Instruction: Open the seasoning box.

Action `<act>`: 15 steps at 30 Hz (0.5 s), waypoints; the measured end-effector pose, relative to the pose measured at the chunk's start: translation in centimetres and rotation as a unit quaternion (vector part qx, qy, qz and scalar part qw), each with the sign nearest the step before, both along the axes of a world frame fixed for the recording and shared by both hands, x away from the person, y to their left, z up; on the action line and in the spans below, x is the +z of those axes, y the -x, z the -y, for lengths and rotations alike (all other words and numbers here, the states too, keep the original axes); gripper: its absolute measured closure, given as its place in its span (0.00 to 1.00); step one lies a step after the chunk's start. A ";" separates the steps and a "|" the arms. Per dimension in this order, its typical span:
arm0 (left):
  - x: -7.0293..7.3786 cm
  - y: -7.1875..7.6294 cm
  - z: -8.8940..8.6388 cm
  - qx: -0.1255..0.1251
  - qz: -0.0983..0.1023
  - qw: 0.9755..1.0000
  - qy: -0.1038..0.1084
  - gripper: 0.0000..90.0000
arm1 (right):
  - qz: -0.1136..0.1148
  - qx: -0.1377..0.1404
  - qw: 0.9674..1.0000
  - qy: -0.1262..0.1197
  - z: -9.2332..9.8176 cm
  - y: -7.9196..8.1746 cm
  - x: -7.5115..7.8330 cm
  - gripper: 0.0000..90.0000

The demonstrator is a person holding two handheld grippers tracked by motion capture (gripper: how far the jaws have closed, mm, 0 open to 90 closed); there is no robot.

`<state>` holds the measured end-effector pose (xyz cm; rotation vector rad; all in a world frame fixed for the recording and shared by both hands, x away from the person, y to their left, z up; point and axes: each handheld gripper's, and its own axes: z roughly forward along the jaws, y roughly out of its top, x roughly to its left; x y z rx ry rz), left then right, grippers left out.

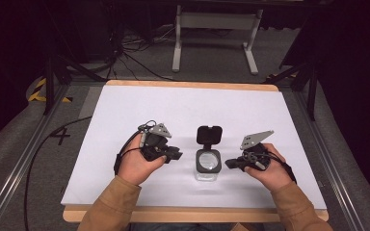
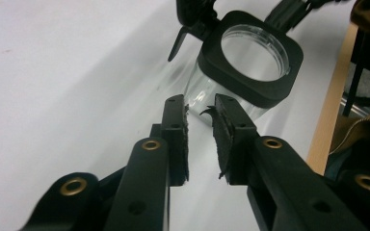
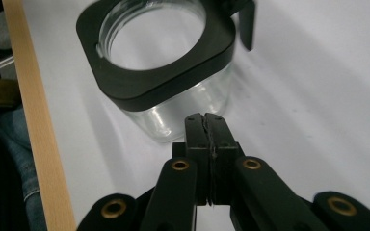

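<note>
The left claw (image 2: 200, 111) stands with its two black jaws a little apart, nothing between the pads, and the tips point at the glass wall of the jar (image 2: 221, 98) from just beside it — whether they touch the glass cannot be told. The worn pad edges on both jaws curl slightly at the tips. In the high view the left claw (image 1: 177, 155) sits to the jar's left, held in the person's left hand (image 1: 137, 163), a cable looping back from it over the wrist.

The right claw (image 3: 206, 118) is closed, its jaws pressed flat together with nothing held, the tips close up against the lower glass wall of the jar (image 3: 173, 115). From above, the right claw (image 1: 230, 163) comes in from the jar's right side, carried by the right hand (image 1: 267, 168), with a grey three-cornered plate standing up on top of it.

Between the two claws stands the jar (image 1: 207, 163) — a clear, squarish glass container, upright on the white tabletop (image 1: 188, 110), near the front edge and about midway across. A black collar (image 3: 125, 82) with rounded corners rings its round mouth, and the hinged black lid (image 1: 208, 134) is flipped open, lying back on the far side of the jar. The jar looks empty through its mouth.

Both sleeves are tan, coming in from the near edge, where a wooden border (image 1: 192, 214) shows under the white surface.
</note>
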<state>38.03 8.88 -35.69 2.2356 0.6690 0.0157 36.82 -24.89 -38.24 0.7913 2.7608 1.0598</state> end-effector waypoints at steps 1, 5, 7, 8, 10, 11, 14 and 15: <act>0.1 0.0 -0.3 0.001 0.002 1.000 0.002 0.81 | 0.007 -0.007 1.000 -0.006 0.4 0.0 0.4 0.99; 0.0 -0.3 -1.6 0.026 0.012 1.000 -0.009 0.76 | 0.028 -0.042 0.999 -0.014 2.1 -0.4 1.2 0.92; -0.1 -0.6 -2.3 0.034 0.011 0.999 -0.006 0.74 | 0.034 -0.065 0.997 -0.019 3.1 -0.6 1.6 0.88; -0.3 -0.7 -2.7 0.039 0.009 0.999 -0.005 0.72 | 0.040 -0.073 0.996 -0.021 3.5 -0.8 1.7 0.86; -0.5 -1.0 -3.5 0.051 0.010 0.999 -0.008 0.71 | 0.050 -0.096 0.994 -0.017 4.5 -1.1 2.0 0.81; -0.6 -1.1 -3.8 0.058 0.009 0.998 -0.009 0.70 | 0.051 -0.104 0.993 -0.017 4.9 -1.2 2.0 0.79; -1.3 -1.9 -5.3 0.088 0.005 0.996 -0.020 0.67 | 0.060 -0.141 0.988 -0.016 6.4 -1.8 1.8 0.73; -1.5 -2.1 -5.8 0.099 0.003 0.995 -0.025 0.66 | 0.061 -0.153 0.986 -0.009 6.8 -1.9 1.7 0.72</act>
